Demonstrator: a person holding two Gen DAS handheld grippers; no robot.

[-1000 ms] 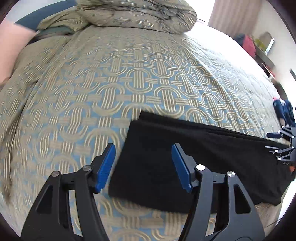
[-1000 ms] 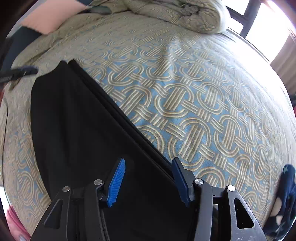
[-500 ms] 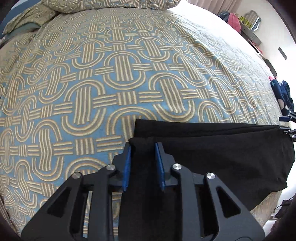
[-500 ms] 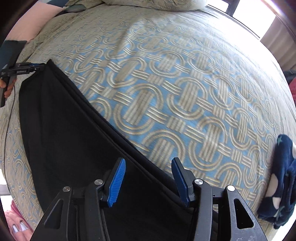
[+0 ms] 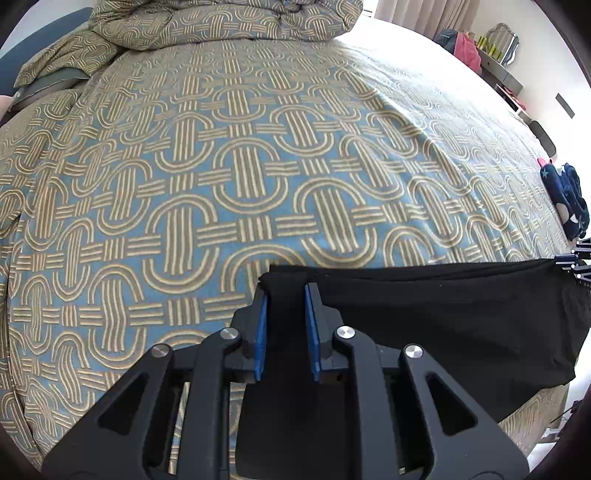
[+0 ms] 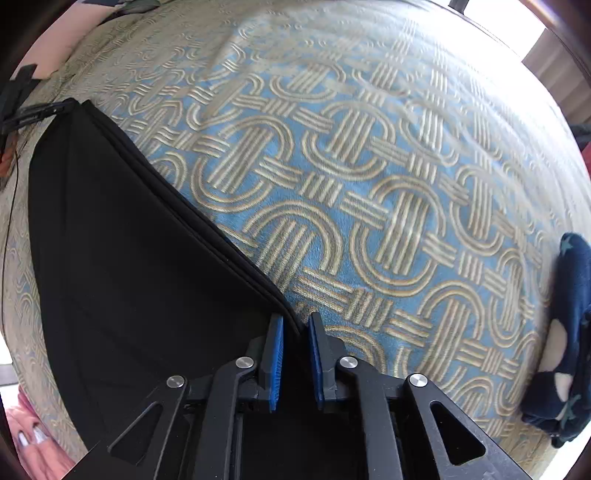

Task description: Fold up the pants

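Note:
Black pants (image 5: 443,317) lie folded lengthwise along the near edge of a patterned bedspread (image 5: 240,166). My left gripper (image 5: 286,291) is shut on one far corner of the pants. My right gripper (image 6: 295,325) is shut on the other far corner; the pants (image 6: 129,251) stretch away from it to the left. The right gripper's tips show at the right edge of the left wrist view (image 5: 576,262). The left gripper's tips show at the upper left of the right wrist view (image 6: 40,110).
A bunched duvet (image 5: 229,18) lies at the head of the bed. A navy star-print garment (image 6: 565,332) lies on the bed to the right, also in the left wrist view (image 5: 567,199). A shelf with items (image 5: 495,44) stands beyond the bed.
Both grippers dropped onto the pants and closed, the left first, then the right. The pants' far edge now runs taut between them.

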